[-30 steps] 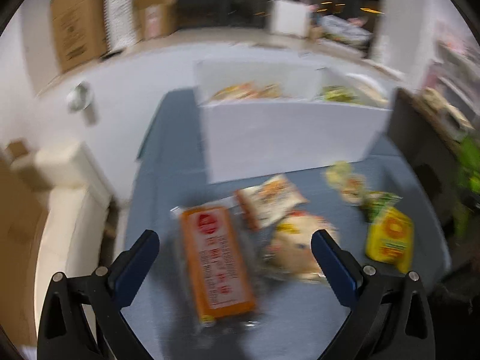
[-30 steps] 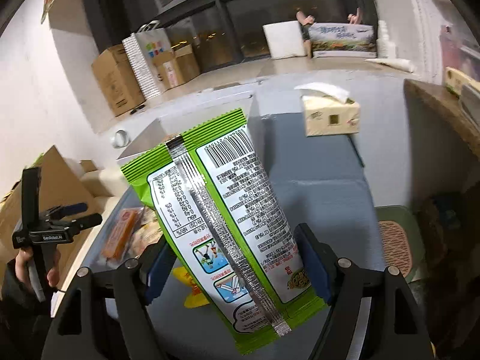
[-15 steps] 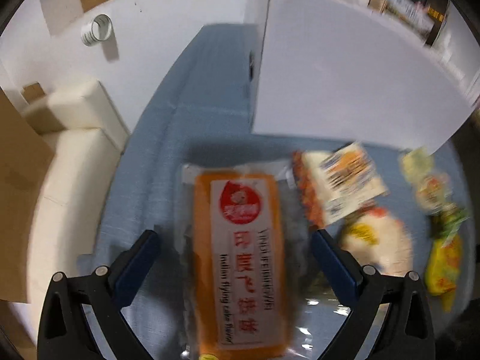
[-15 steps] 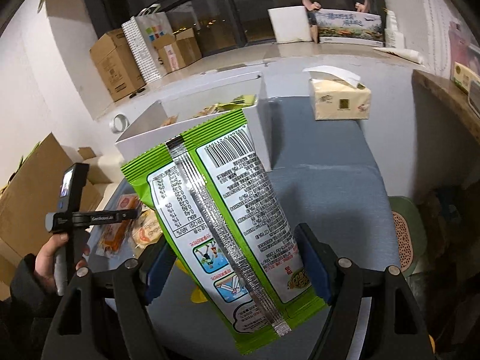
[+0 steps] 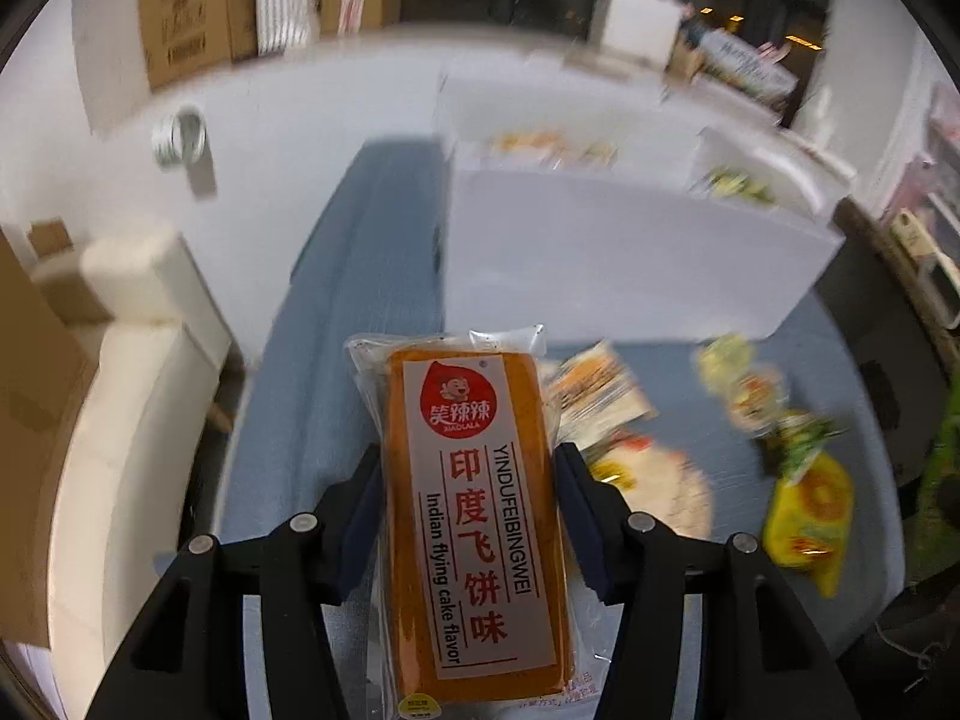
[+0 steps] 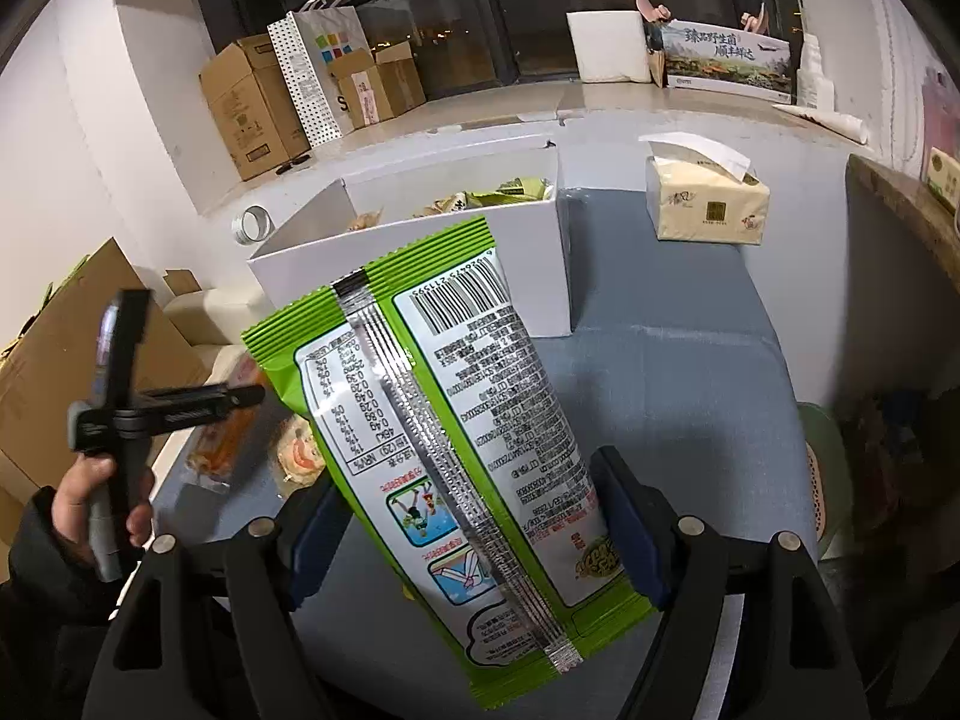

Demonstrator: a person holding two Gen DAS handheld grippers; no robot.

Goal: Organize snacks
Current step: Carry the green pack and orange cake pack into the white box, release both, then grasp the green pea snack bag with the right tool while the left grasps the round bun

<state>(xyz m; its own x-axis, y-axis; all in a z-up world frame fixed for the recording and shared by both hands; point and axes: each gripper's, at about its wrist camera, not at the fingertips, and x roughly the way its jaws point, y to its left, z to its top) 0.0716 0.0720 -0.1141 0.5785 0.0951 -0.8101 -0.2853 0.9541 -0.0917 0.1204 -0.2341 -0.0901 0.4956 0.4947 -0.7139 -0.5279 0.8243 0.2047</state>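
My left gripper [image 5: 468,480] is shut on an orange snack pack [image 5: 474,516] in clear wrap, lifted above the blue table [image 5: 336,324]. It also shows in the right wrist view [image 6: 225,438], under the left gripper [image 6: 240,399]. My right gripper [image 6: 468,510] is shut on a green and white snack bag [image 6: 444,420], held upright with its back side facing me. A white divided box [image 5: 624,264] with snacks inside stands behind; it shows in the right wrist view [image 6: 408,252] too.
Loose snacks lie on the table to the right: a striped pack [image 5: 594,396], a round pale pack [image 5: 654,480], a yellow pack [image 5: 807,510]. A tissue box [image 6: 705,201] stands right of the white box. Cardboard boxes [image 6: 252,108] line the back ledge.
My left gripper has closed on the orange pack and lifted it off the table. The right gripper holds the green bag as before, slightly nearer the white box.
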